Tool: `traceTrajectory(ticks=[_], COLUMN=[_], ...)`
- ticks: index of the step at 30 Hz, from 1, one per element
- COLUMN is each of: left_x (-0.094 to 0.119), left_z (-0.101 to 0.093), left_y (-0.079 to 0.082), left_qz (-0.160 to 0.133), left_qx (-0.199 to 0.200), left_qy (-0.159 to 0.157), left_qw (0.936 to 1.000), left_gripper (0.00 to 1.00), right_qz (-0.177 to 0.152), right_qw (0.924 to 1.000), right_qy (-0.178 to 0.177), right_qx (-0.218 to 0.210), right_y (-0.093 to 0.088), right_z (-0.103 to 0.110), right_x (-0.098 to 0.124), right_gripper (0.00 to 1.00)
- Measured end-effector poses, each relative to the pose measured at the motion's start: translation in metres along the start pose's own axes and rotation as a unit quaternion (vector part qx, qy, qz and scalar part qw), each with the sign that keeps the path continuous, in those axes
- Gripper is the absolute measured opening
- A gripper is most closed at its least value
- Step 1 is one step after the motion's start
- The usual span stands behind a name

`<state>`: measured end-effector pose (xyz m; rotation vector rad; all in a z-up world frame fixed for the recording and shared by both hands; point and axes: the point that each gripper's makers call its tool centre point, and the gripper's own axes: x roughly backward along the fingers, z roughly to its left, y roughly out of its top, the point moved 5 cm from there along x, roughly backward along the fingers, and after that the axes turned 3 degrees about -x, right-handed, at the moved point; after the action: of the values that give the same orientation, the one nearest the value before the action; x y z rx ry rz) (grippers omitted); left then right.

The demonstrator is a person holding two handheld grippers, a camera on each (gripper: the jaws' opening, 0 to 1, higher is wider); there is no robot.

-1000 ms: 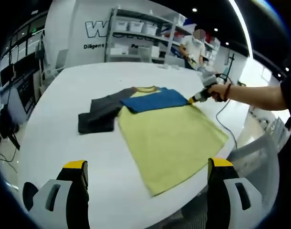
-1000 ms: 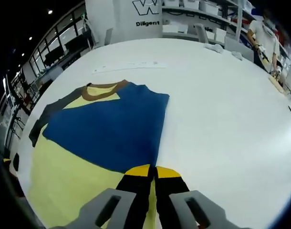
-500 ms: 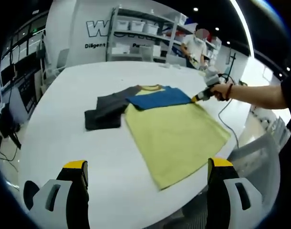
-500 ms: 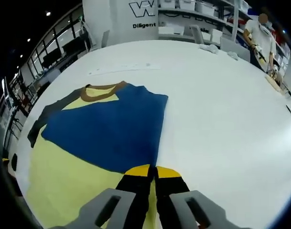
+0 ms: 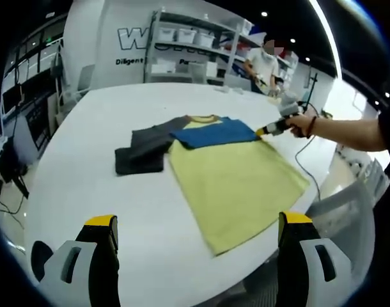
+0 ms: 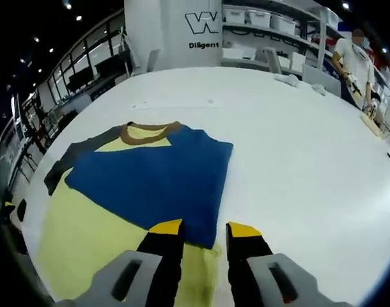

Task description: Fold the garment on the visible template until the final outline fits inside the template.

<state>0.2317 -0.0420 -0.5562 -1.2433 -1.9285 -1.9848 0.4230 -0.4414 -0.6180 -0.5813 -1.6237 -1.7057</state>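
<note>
On the white bench (image 5: 80,128), the right gripper (image 6: 204,231) has just let go: its jaws, clenched on the blue sleeve's edge half a second ago, now stand parted with cloth between them. That sleeve fold looks complete. The left gripper (image 5: 198,224) hangs back, jaws wide and empty. The garment (image 5: 233,176) lies flat mid-bench: yellow body, blue sleeve (image 6: 150,182) folded across the chest, dark sleeve (image 5: 140,150) still spread outward, brown collar. No template outline can be made out.

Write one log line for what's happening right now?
shirt: blue sleeve folded over | right gripper: open at sleeve edge | left gripper: open, apart | table
</note>
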Motion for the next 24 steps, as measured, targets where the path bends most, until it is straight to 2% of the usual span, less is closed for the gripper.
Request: traceTrajectory(ticks=[7,14,18,22,24], left_x=[-0.003,-0.002,-0.002,-0.002,-0.001], left_z=[-0.005,-0.006,-0.007,-0.008,-0.007], left_y=[0.002,0.003,0.003,0.004,0.004], left_qz=[-0.002,-0.002,-0.002,-0.002,-0.002], left_qx=[-0.004,-0.006,-0.008,-0.01,-0.012], left_qy=[-0.008,-0.009,-0.01,-0.01,-0.01], left_qw=[1.0,0.9999,0.9999,0.9999,0.9999], left_gripper=[0.99,0.99,0.99,0.99,0.99], right_qz=[-0.013,-0.017,-0.022,-0.026,-0.028], right_qw=[0.9988,0.9973,0.997,0.9961,0.9957], right_qy=[0.042,0.057,0.067,0.076,0.08], right_qx=[0.022,0.042,0.031,0.036,0.039], right_y=[0.004,0.007,0.009,0.008,0.008], right_z=[0.023,0.025,0.025,0.027,0.03], right_x=[0.015,0.02,0.019,0.021,0.025], right_gripper=[0.56,0.77,0.9,0.99,0.99])
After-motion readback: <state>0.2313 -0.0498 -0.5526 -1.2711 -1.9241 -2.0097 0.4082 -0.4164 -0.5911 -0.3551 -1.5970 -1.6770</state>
